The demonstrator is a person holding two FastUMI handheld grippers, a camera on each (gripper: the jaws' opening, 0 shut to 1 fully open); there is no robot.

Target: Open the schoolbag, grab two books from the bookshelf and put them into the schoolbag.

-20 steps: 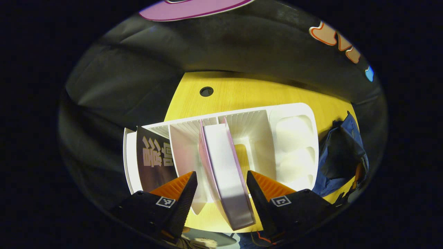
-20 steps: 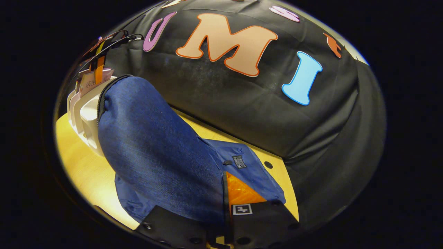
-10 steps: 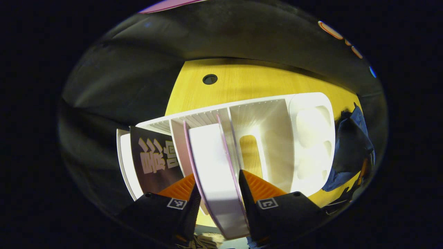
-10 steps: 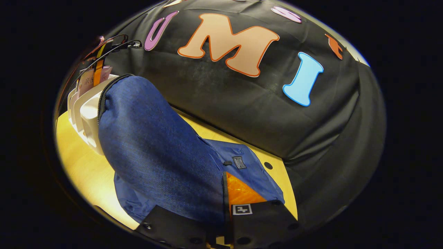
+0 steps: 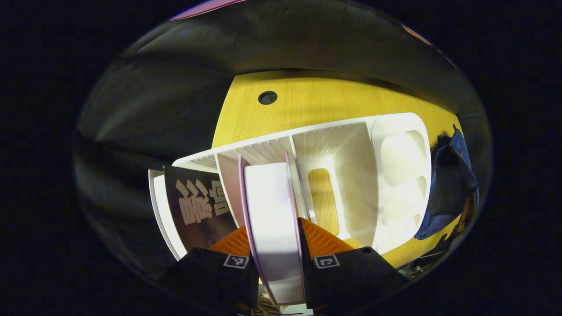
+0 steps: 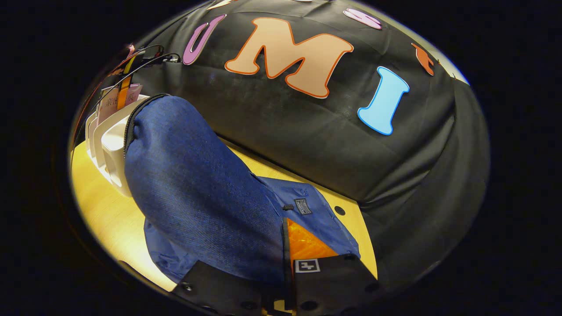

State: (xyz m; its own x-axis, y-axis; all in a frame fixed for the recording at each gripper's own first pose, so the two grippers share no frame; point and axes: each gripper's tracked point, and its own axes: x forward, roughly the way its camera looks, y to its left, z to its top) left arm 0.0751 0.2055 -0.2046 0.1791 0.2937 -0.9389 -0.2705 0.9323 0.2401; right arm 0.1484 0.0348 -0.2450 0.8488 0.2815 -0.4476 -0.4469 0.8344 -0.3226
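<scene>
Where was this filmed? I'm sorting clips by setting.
Likely a staged recording booth: black cloth wall, yellow wooden table with a white plastic bookshelf and blue fabric schoolbag, and handheld orange-and-black left tongs gripping a pink-edged white book.

a yellow wooden table [image 5: 333, 101] fills the frame's centre, a round hole [image 5: 267, 97] at upper left. on it stands a white bookshelf [image 5: 351, 175], centre; a blue schoolbag [image 5: 448, 184] lies just beside it at the right edge.
</scene>
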